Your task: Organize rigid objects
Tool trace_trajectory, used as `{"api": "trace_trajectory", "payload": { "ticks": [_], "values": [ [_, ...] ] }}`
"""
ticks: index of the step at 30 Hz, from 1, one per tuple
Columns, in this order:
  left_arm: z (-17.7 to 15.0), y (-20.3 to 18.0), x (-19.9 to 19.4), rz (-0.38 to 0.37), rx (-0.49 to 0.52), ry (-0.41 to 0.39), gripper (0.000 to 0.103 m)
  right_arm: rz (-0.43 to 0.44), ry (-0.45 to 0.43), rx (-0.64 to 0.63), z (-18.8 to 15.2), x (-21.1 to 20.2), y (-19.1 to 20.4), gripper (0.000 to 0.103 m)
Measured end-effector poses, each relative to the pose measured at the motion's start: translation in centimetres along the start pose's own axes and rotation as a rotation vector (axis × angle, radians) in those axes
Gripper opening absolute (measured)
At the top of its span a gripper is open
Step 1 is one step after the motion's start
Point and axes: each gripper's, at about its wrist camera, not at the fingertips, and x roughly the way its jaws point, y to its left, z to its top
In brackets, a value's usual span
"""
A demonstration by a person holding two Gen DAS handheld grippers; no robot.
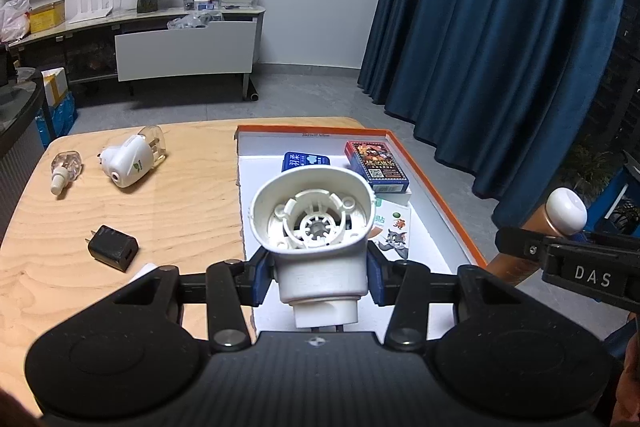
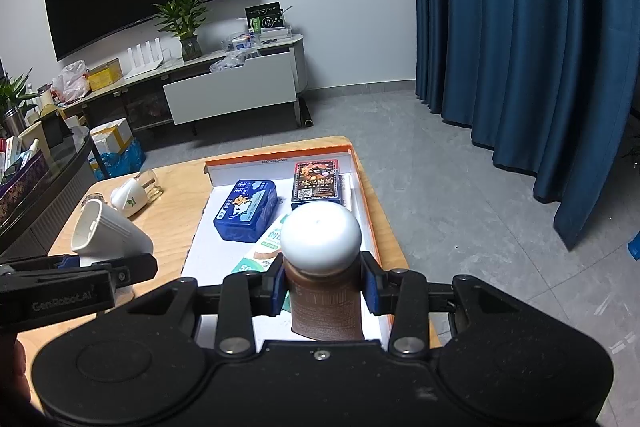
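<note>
Two grippers, both loaded. Left gripper pinches white plug-in housing, hollow end facing away, above near edge of orange-rimmed tray. Right gripper clamps brown bottle with white cap, over tray's near edge. Black charger on table's left side.

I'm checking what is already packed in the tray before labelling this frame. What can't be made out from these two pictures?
- Left wrist view: the white plastic housing in the left hand-held gripper hides most of the blue box.
- Right wrist view: the brown bottle in the right hand-held gripper covers much of the cartoon packet.
- Both views: print on the card box is too small to read.
</note>
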Motion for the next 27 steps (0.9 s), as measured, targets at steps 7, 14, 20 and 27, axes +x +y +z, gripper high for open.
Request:
{"api": "trace_trajectory", "payload": {
  "ticks": [7, 14, 20, 27],
  "values": [
    [-0.03, -0.06, -0.25, 0.006, -0.011, -0.004, 0.047, 0.006, 0.006, -0.014, -0.07, -0.2, -0.02, 0.046],
    [-0.05, -0.17, -0.32, 0.005, -0.012, -0.008, 0.047, 0.008, 0.008, -0.016, 0.06, -0.24, -0.09, 0.046],
    [-0.1, -0.15, -0.24, 0.004, -0.014, -0.006, 0.047, 0.01, 0.011, -0.017, 0.03, -0.2, -0.07, 0.046],
    [-0.14, -0.12, -0.22, 0.005, -0.017, -0.003, 0.047, 0.013, 0.014, -0.019, 0.05, -0.12, -0.03, 0.046]
  ]
}}
